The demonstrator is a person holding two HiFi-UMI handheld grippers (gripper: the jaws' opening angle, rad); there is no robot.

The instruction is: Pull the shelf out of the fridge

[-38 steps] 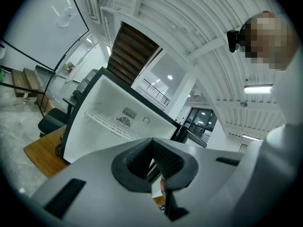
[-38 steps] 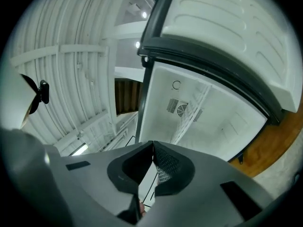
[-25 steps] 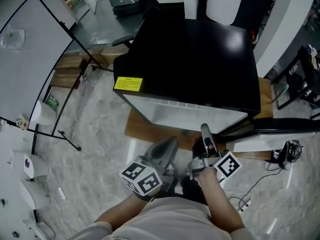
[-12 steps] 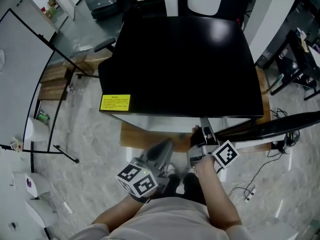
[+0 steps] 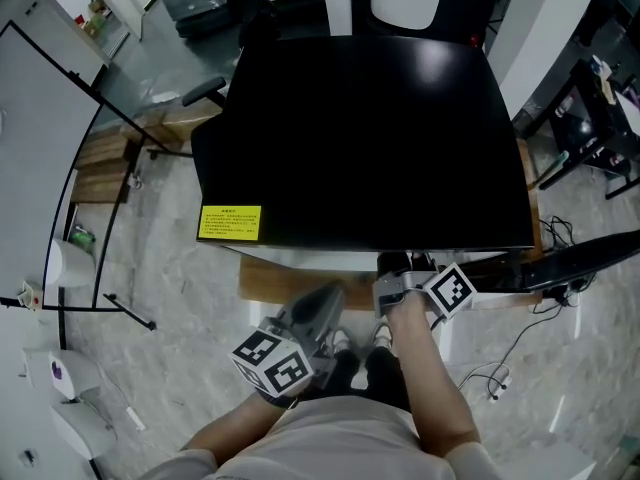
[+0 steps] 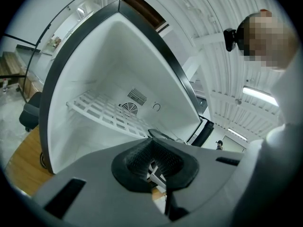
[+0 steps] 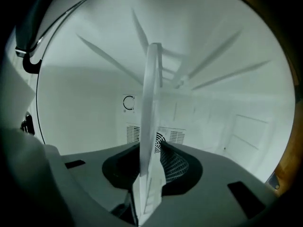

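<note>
The black-topped fridge stands open towards me, its white inside showing in both gripper views. A white wire shelf spans the inside in the left gripper view. My right gripper reaches in under the fridge's top edge, its tips hidden in the head view. In the right gripper view the shelf runs edge-on between the jaws of that gripper. The jaws are closing on its front edge, which fills the gap between them. My left gripper hangs back in front of the fridge, shut and empty.
The fridge's black door swings out to the right. A wooden pallet lies under the fridge. Cables trail on the floor at the right. A glass partition frame and an office chair stand at the left.
My right gripper has moved forward, from in front of the fridge to under its top edge and inside. The left gripper has barely moved. The view has shifted over the fridge.
</note>
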